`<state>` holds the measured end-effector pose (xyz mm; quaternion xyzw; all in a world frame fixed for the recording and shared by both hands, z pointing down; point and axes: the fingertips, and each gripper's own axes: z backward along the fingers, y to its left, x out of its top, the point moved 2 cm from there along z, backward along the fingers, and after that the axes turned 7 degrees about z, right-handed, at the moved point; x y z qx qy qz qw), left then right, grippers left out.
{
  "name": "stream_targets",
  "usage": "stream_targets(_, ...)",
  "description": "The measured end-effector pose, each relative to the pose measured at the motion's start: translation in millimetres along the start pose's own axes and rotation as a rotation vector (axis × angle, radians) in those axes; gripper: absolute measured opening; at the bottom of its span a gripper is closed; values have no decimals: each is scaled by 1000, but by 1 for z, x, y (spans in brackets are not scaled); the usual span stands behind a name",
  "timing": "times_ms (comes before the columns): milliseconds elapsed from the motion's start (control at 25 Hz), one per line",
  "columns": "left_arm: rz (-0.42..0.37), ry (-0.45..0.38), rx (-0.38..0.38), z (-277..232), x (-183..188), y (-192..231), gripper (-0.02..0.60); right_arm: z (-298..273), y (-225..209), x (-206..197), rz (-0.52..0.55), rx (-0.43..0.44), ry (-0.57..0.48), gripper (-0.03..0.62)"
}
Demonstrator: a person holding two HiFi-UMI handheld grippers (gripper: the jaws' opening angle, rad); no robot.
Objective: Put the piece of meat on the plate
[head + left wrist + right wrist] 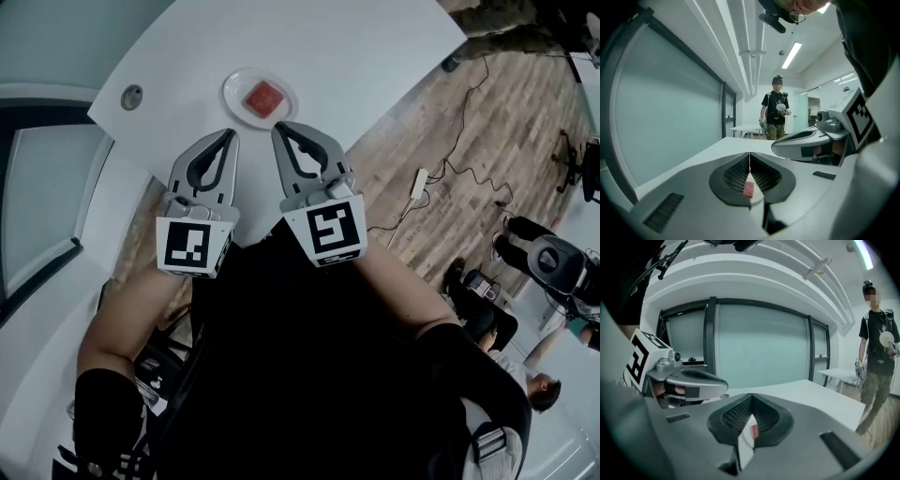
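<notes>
Head view: the left gripper (228,134) and right gripper (281,127) hang side by side, jaws pressed together, nothing in them — beyond their tips the piece of meat (263,97) lies on the plate (234,89), on the white table (356,56).

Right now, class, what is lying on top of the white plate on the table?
One red piece of meat lies on the plate, about at its middle. The patch of plate directly under the meat is covered and cannot be seen.
</notes>
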<state>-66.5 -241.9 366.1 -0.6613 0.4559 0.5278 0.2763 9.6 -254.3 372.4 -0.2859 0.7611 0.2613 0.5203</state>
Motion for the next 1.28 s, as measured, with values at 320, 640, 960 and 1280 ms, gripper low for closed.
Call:
stream_targets(320, 40, -161, 21, 38, 45, -15, 4, 45, 8, 49, 22, -135, -175, 3)
stream_targets(640, -10, -300, 0, 125, 58, -18, 3, 91, 71, 84, 11, -263, -256, 3)
stream_targets(960, 27, -284, -67, 177, 33, -27, 3, 127, 134, 85, 36, -319, -262, 3)
stream_targets(1280, 31, -306, -63, 215, 31, -31, 3, 148, 161, 95, 73, -350, -307, 3)
